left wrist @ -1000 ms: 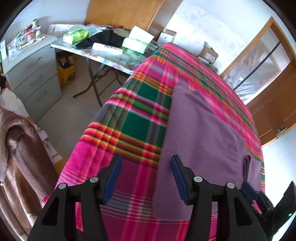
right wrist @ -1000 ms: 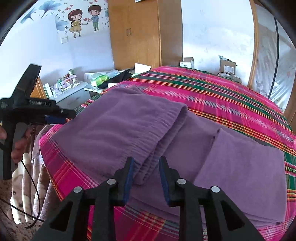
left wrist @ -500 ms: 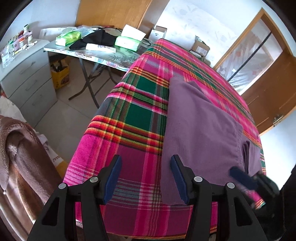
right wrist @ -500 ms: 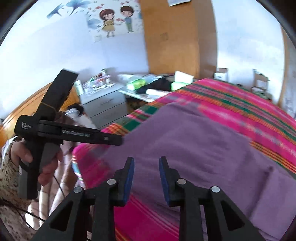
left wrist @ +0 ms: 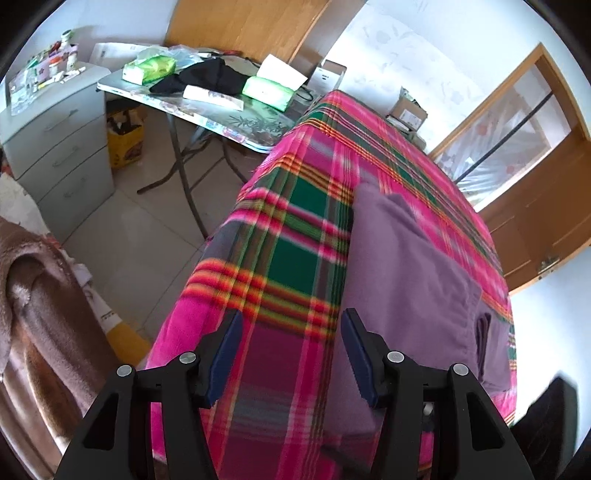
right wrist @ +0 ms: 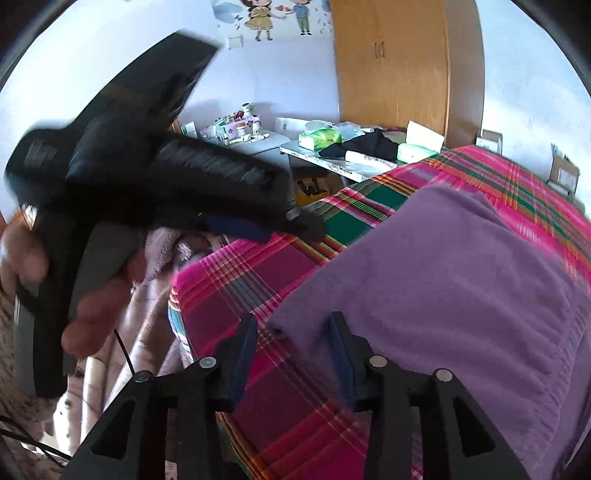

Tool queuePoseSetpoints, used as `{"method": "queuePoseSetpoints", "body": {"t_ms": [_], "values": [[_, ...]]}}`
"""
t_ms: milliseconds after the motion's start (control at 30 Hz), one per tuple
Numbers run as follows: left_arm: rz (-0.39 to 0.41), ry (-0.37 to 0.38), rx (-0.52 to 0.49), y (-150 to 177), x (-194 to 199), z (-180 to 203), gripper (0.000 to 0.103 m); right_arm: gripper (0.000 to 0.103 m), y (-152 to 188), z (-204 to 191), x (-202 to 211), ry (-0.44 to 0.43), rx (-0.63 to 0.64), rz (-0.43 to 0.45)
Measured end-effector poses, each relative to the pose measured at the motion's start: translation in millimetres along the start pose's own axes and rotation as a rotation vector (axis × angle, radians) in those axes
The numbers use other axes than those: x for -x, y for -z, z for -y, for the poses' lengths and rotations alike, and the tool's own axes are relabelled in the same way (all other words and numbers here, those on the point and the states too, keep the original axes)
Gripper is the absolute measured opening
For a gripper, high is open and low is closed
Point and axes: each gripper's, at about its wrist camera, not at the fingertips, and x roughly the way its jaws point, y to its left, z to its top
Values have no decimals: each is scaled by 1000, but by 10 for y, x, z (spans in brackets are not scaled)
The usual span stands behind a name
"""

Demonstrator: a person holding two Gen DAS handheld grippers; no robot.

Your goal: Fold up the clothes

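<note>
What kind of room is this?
Most likely a bedroom: a bed under a plaid blanket, a wooden wardrobe, a grey chest of drawers, and a cartoon sticker on the wall.

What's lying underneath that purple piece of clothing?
The purple garment lies on a pink, green and orange plaid blanket, which shows all around its near edge and corner. Whether anything else sits beneath the garment cannot be seen; the cloth covers it.
</note>
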Motion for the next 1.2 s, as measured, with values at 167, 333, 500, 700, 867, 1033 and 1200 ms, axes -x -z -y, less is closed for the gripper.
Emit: {"method": "queuePoseSetpoints", "body": {"t_ms": [167, 333, 500, 700, 867, 1033, 1200], "values": [[0, 34, -52, -265, -168, 126, 57, 44, 37, -120, -11, 89, 49, 0], [-68, 47, -94, -518, -474, 237, 57, 44, 62, -200, -51, 172, 64, 14], [-137, 97, -160, -686, -674, 368, 57, 44, 71, -251, -102, 227, 96, 20], [-174, 109, -171, -846, -811, 451, 57, 44, 72, -206, -108, 209, 75, 26], [-194, 144, -178, -890, -899, 581, 57, 44, 65, -160, -109, 187, 50, 29], [-222, 184, -169, -953, -1040, 700, 54, 40, 86, -164, -107, 201, 51, 38], [-244, 183, -131, -1006, -1131, 694, 26, 24, 93, -114, -90, 209, 30, 47]]}}
